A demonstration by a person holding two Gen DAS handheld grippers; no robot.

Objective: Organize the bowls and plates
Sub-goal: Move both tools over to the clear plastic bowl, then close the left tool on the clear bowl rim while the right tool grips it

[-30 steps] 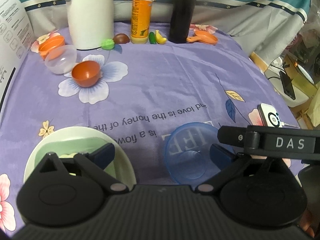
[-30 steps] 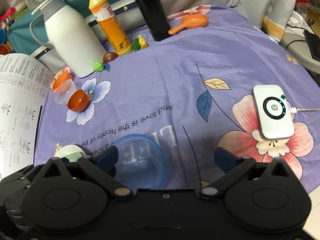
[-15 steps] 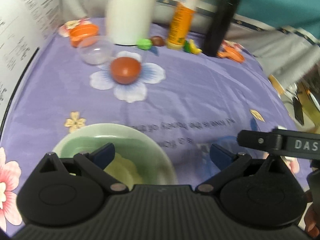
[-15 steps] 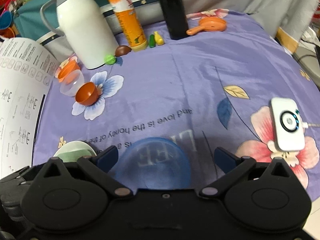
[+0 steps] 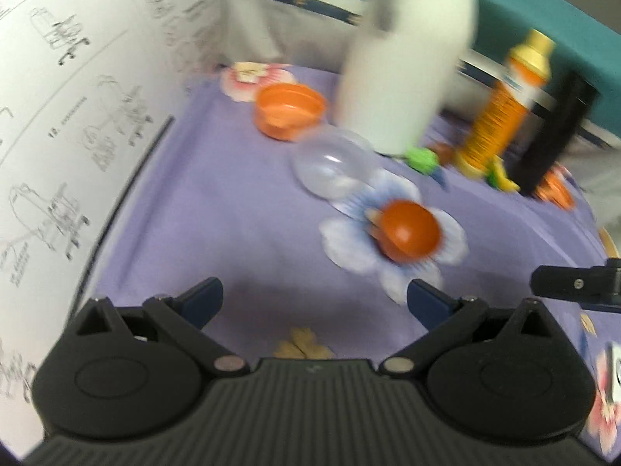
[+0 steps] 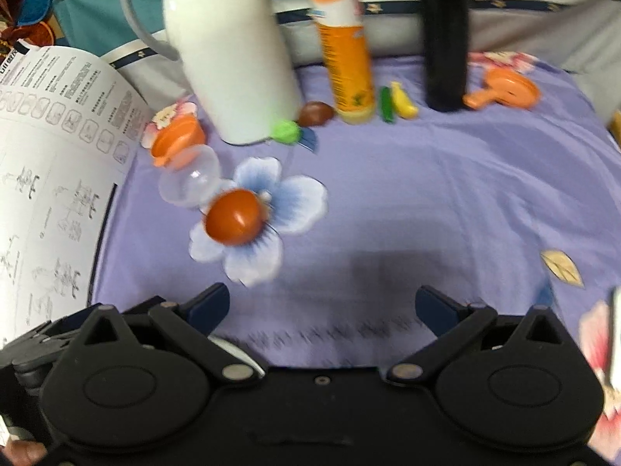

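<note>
Three small bowls lie in a row on the purple flowered cloth: an orange bowl, a clear plastic bowl and a red-brown bowl tipped on a printed flower. My left gripper is open over bare cloth, short of the red-brown bowl. Open too, my right gripper holds nothing, and the bowls are ahead to its left. A pale rim sliver shows behind its left finger. Both views are motion-blurred.
A white thermos, an orange bottle and a black cylinder stand along the back. Small toys and an orange toy pan lie near them. A printed paper sheet curls up on the left. A white power bank lies far right.
Both grippers swung forward and left toward the small bowls, staying open. The blue bowl and the green plate slid out of view below them.
</note>
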